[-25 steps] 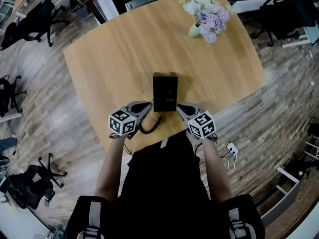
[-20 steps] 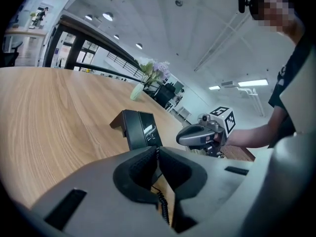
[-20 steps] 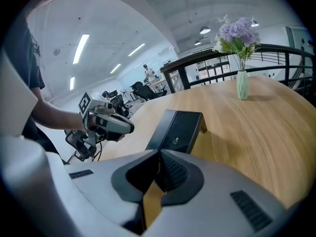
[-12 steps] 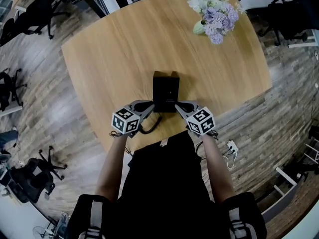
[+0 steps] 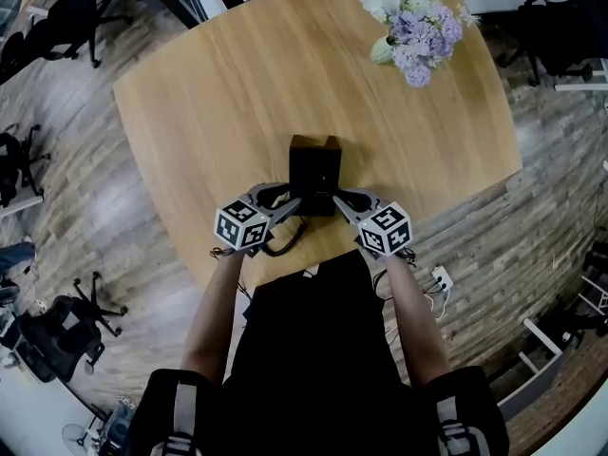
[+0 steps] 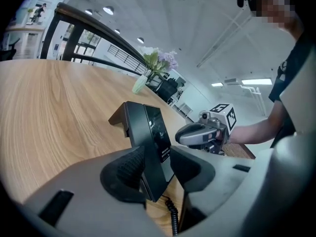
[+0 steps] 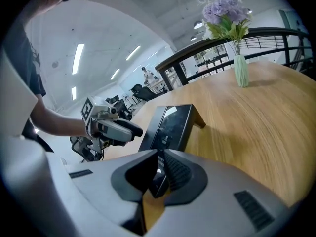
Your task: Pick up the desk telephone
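The black desk telephone (image 5: 314,174) stands on the round wooden table (image 5: 218,93), near its front edge. My left gripper (image 5: 290,199) is at the phone's near left corner. Its jaws are opening, and in the left gripper view the phone's (image 6: 148,132) left edge stands between them at my left gripper (image 6: 158,167). My right gripper (image 5: 337,198) is shut, its tips at the near right corner of the phone (image 7: 170,125). A coiled cord (image 5: 283,240) loops off the near side.
A vase of white and purple flowers (image 5: 408,27) stands at the table's far right. Office chairs (image 5: 24,179) stand on the wooden floor to the left. A power strip (image 5: 442,281) lies on the floor at the right.
Both grippers have come forward and down to the phone's near corners. The left jaws, shut before, now stand apart around the phone's edge.
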`<state>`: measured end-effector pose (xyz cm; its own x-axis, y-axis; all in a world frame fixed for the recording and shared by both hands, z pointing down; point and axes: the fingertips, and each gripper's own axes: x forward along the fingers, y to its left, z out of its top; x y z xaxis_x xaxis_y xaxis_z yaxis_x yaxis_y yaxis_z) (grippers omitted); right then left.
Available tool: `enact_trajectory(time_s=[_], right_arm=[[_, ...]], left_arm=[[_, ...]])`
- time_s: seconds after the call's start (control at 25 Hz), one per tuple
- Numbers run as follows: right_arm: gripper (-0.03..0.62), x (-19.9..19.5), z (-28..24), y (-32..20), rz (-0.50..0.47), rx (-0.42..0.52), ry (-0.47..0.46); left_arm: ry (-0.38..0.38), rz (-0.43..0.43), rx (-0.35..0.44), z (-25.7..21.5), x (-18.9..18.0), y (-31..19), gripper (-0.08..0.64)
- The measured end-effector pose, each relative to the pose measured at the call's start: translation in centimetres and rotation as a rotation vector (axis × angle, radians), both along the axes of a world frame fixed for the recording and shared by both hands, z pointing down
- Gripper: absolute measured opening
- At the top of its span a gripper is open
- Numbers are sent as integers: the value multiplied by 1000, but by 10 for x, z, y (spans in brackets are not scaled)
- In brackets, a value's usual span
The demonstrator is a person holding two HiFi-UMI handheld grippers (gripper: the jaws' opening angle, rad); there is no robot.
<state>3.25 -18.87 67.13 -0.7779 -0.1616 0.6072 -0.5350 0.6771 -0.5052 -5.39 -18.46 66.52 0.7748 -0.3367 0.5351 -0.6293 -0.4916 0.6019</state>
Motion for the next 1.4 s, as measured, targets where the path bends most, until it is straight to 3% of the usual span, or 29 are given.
enact_trajectory(time_s=[0.12,0.2,0.28,0.92,1.4], right_arm=[[42,-2,-2,-7,20,1,-32],[144,-2,1,-8,16,-8,-37],[170,0,6,-8,13,-16,-33],[196,-6,25,-8,8,-69,-35],[215,-12,33,-9,18,-122,-63]], left_arm=[[-12,-1,-10,6,-1,-1,181],[-15,-9,-14,8,-2,-2,183],[-9,-18,-15,9,-3,-3,183],[-25,-45,12,6,-10,-7,204],[-18,30,-46,30,16,-9,270]])
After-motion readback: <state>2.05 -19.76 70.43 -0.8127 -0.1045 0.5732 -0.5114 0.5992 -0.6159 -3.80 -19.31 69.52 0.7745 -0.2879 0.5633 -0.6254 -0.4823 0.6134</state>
